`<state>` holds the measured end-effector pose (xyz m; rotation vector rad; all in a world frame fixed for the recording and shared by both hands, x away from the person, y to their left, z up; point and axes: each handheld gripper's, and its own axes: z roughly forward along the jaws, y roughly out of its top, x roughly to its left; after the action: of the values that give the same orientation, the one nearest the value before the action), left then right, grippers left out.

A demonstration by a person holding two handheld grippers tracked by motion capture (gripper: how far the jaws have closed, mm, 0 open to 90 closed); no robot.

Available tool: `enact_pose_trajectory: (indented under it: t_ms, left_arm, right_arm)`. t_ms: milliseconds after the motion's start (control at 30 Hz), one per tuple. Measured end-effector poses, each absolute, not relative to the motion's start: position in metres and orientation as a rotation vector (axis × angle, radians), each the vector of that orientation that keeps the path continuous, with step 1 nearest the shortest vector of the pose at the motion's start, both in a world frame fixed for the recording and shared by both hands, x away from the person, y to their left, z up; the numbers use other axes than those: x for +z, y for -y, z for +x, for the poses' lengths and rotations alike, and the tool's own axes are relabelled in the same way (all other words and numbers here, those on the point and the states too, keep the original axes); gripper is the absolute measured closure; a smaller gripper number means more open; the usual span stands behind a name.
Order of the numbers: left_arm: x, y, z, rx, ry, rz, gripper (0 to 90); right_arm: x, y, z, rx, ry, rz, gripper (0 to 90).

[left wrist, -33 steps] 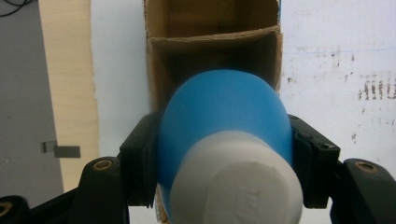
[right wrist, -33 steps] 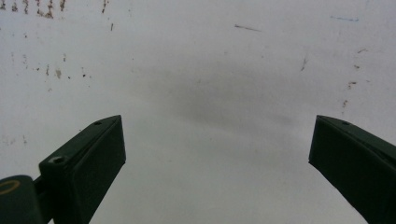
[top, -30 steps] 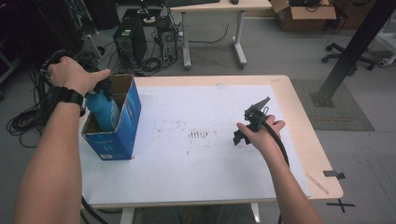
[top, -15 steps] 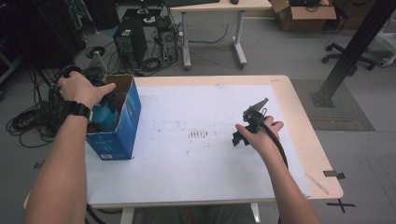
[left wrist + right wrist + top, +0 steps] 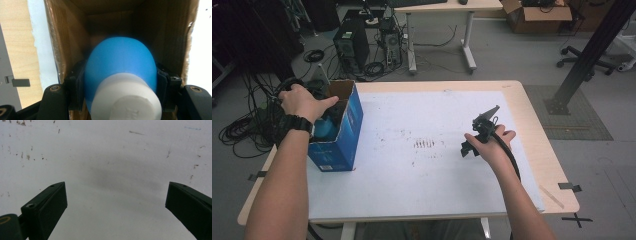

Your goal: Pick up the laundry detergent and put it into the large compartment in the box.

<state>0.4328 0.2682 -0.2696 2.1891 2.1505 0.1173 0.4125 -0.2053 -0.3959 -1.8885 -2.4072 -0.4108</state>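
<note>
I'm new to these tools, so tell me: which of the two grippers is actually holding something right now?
The left gripper, down inside the blue cardboard box, is clamped on a blue bottle with a white cap. The right gripper hangs open above the white table sheet.

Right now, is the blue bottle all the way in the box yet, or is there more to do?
Almost there. Done: the left claw has a grip on the blue bottle with a white cap and has it down between the brown walls of the blue cardboard box. In hand: the bottle is clamped, not yet let go. Left: open the claw and lift out. The right claw waits open over the white tabletop.
</note>
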Motion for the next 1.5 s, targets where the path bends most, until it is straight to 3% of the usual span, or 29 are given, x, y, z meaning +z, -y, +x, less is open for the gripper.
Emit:
enact_pose_trajectory:
  t_ms: [767,1500]
  left_arm:
    - [-0.273,-0.268,0.434,0.110,-2.137,2.183,36.7]
    - [-0.258,-0.267,0.432,0.132,-2.152,2.166,29.7]
  right_arm:
    - [-0.398,0.208,0.412,-0.417,2.394,-1.891,3.9]
    - [-0.401,0.211,0.410,-0.420,2.385,-1.891,4.0]
